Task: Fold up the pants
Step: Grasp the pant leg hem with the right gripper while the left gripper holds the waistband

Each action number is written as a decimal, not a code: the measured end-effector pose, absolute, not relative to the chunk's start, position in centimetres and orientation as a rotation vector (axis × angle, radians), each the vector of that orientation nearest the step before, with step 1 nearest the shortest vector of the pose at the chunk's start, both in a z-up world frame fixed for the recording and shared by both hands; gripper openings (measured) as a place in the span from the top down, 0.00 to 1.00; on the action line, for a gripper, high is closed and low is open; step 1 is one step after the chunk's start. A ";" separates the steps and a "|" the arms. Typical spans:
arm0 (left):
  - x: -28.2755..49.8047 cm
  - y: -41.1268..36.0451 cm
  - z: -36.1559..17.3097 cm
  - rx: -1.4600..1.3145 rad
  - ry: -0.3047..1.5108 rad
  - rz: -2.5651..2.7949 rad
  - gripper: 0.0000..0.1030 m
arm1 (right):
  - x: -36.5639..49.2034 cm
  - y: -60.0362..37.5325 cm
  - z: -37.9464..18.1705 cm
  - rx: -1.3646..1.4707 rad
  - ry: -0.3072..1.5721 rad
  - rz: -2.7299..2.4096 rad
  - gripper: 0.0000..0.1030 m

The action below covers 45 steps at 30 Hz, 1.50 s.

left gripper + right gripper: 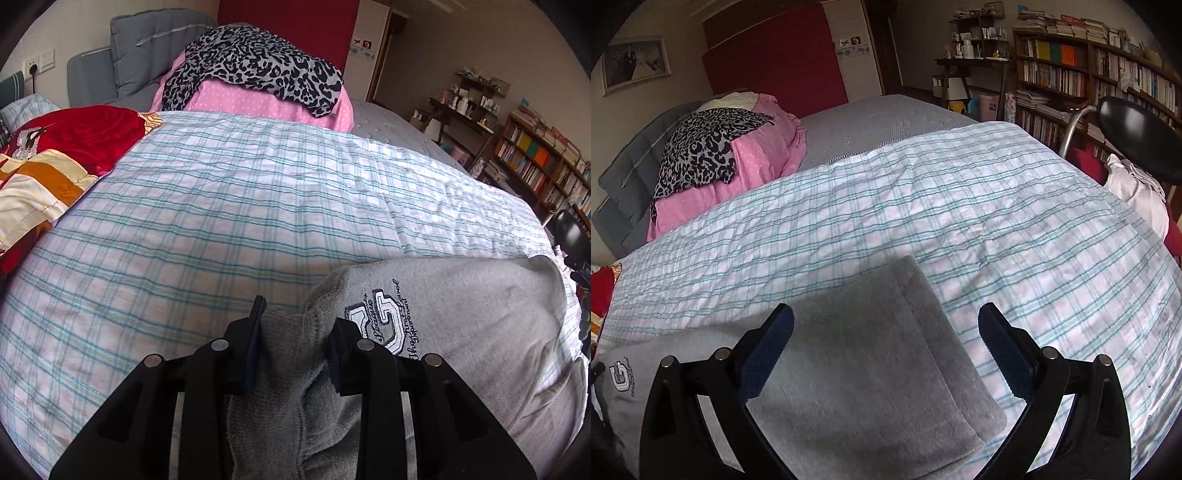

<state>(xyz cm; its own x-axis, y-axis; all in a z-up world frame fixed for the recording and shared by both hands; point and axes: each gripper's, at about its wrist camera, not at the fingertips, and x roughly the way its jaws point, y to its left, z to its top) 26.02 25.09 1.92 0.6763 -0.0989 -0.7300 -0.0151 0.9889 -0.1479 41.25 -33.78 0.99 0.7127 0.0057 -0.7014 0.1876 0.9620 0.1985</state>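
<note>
The grey pants (461, 332) lie on the near part of the bed, on a white sheet with teal checks (221, 221). The left hand-held gripper (295, 332) is clenched on a bunched, ribbed edge of the pants; fabric fills the gap between its pads. An embroidered logo (380, 321) sits just right of this grip.

The right hand-held gripper (886, 343) is released, its jaws standing wide apart above a flat, hemmed end of the pants (871, 354). Whether the blue pads (768, 350) touch the cloth cannot be told.

Far left on the bed, a leopard-print garment (258, 70) rests on pink bedding (258, 99). A bookshelf (1089, 74) stands at the far right.
</note>
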 end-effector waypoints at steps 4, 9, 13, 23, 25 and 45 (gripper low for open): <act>26.1 25.4 1.7 -0.162 0.830 -0.052 0.71 | 45.9 -34.2 0.1 0.288 0.837 -0.107 0.02; 26.0 25.8 1.5 -0.171 0.833 -0.057 0.71 | 49.9 -35.2 -3.7 0.338 0.984 -0.129 0.02; 25.9 25.7 1.4 -0.173 0.834 -0.057 0.71 | 50.9 -34.8 -6.0 0.365 1.085 -0.070 0.15; 25.8 25.9 1.8 -0.186 0.818 -0.053 0.71 | 48.7 -36.0 -3.0 0.348 0.983 -0.077 0.86; 25.5 25.9 2.4 -0.192 0.804 -0.059 0.71 | 47.5 -36.2 -1.5 0.351 0.933 -0.073 0.86; 14.0 24.7 9.9 -0.218 0.619 -0.126 0.71 | 28.7 -40.3 8.5 0.484 0.578 0.043 0.89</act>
